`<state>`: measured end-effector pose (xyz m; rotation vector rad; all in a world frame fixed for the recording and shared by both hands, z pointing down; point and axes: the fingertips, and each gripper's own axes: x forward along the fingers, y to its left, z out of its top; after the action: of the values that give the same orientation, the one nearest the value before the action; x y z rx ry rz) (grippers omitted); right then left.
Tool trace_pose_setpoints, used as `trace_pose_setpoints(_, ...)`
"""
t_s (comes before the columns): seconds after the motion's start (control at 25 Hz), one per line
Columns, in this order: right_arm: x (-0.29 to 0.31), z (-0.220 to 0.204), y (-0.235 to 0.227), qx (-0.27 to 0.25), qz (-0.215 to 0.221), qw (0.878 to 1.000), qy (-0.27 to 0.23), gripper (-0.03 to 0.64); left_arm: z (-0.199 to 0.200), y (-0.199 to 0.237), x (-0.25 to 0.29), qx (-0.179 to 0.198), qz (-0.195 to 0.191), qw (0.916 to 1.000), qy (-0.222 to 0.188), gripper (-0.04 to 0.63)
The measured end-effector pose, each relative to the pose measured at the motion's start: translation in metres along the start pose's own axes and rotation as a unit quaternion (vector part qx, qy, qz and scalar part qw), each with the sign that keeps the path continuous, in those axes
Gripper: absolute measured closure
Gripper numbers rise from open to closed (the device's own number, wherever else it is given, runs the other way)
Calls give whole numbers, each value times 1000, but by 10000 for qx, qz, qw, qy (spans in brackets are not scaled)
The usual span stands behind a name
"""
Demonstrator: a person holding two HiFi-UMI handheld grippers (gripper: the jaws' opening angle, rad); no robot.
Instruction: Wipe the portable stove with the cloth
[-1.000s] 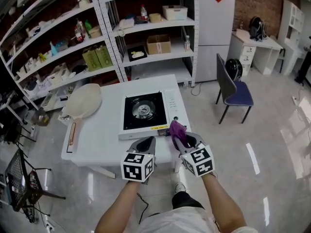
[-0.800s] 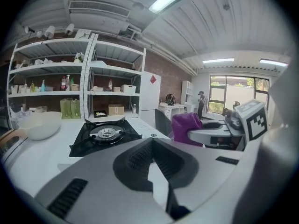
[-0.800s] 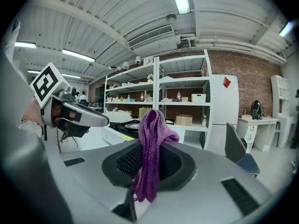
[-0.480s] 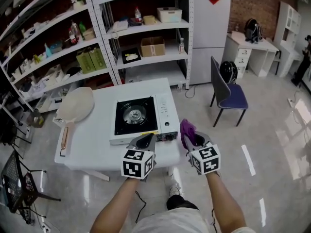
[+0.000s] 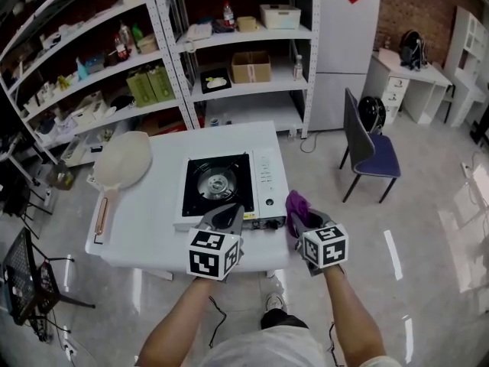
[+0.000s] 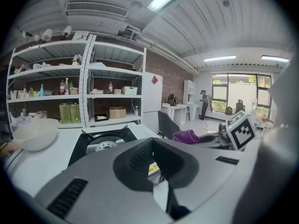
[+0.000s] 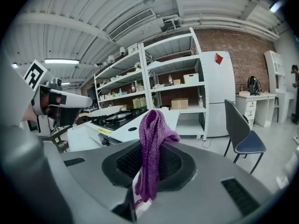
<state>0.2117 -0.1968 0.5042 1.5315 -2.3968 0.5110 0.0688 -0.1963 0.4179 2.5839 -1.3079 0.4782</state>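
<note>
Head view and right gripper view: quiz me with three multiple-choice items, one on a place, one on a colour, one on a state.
1. The portable stove stands on: A) a stool B) the white table C) a trolley.
2. The cloth is: A) purple B) yellow C) white.
3. The right gripper is: A) open and empty B) shut on a spoon C) shut on the cloth.
Answers: 1 B, it sits on that table in the head view; 2 A, purple in both views; 3 C, the cloth hangs pinched between its jaws.
</note>
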Motion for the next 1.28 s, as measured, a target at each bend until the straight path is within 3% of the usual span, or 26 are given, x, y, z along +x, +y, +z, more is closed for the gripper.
trace_pose_setpoints(0.6,45,31,-18,244,242,9994,94,554,18,28,31,-138,186,9997,12,591)
trace_pose_setpoints(1.28,113,64,-62,288,459,9983,212,554,38,57,70,-278,677,9973,-13,591)
